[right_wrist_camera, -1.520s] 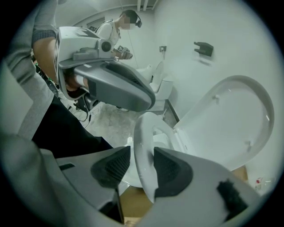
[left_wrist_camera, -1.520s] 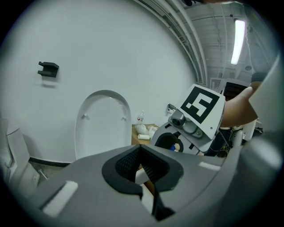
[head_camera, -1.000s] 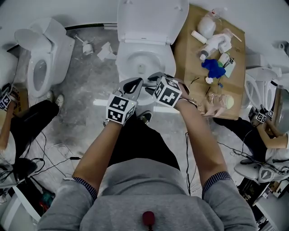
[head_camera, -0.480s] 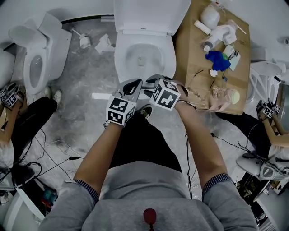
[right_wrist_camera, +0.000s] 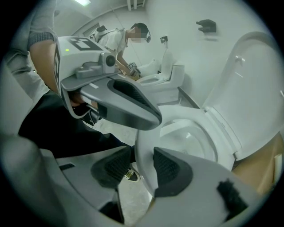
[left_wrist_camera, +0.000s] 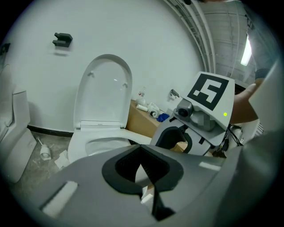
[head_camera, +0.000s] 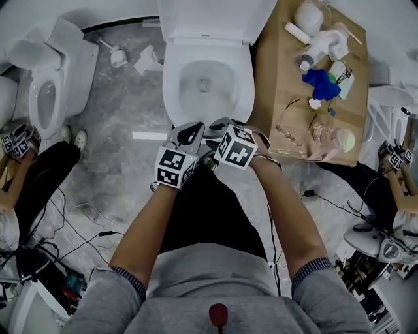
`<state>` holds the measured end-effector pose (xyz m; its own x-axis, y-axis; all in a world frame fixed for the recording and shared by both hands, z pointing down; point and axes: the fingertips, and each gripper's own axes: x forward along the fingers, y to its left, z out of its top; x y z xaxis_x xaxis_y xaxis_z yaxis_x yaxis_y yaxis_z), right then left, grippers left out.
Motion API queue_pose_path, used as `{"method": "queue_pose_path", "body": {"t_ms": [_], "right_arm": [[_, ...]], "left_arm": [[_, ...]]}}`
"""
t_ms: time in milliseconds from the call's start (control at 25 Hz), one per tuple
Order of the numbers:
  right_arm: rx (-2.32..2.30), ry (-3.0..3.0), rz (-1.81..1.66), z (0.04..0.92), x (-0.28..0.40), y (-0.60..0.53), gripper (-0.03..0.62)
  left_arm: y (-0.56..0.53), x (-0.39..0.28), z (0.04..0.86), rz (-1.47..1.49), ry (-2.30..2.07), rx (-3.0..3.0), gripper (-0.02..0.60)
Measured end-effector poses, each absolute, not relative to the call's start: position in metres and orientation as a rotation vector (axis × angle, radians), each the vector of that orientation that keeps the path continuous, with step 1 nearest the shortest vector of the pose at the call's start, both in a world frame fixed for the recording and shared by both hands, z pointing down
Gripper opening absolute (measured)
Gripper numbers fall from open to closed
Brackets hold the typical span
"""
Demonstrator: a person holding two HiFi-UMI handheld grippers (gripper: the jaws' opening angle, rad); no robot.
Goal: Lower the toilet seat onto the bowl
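Observation:
A white toilet stands ahead of me with its lid [head_camera: 209, 19] upright against the wall. The toilet seat [head_camera: 172, 88] rings the bowl [head_camera: 206, 98], low over its rim. My right gripper [head_camera: 219, 127] is at the seat's front edge. In the right gripper view the seat's front rim [right_wrist_camera: 144, 146] passes between the pads of my right gripper [right_wrist_camera: 142, 170], shut on it. My left gripper [head_camera: 189, 132] is beside it, jaws together and holding nothing, just above the seat front [right_wrist_camera: 133, 106]. The left gripper view shows the lid [left_wrist_camera: 104, 93] and the seat [left_wrist_camera: 95, 142] beyond my left gripper [left_wrist_camera: 142, 166].
A cardboard box [head_camera: 287, 85] stands right of the toilet, with bottles and a blue cloth [head_camera: 324, 83] on it. A second toilet [head_camera: 46, 98] is at the left. Other people work at both sides. Cables [head_camera: 72, 222] and white scraps [head_camera: 147, 62] lie on the floor.
Both grippers have stayed together at the seat's front edge. The head view has shifted, so the toilet sits higher in the frame.

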<state>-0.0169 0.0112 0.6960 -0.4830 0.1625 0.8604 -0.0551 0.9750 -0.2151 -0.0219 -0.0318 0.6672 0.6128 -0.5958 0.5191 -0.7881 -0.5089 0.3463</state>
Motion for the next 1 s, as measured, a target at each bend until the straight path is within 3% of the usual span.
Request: {"method": "queue_pose_path", "body": {"t_ms": [1000], "right_arm": [[-0.011,-2.054,0.414,0.774,-0.015,0.048,0.175]], "left_arm": [[-0.002,-0.041,0.763,0.568,-1.045,2.217,0.006]]}}
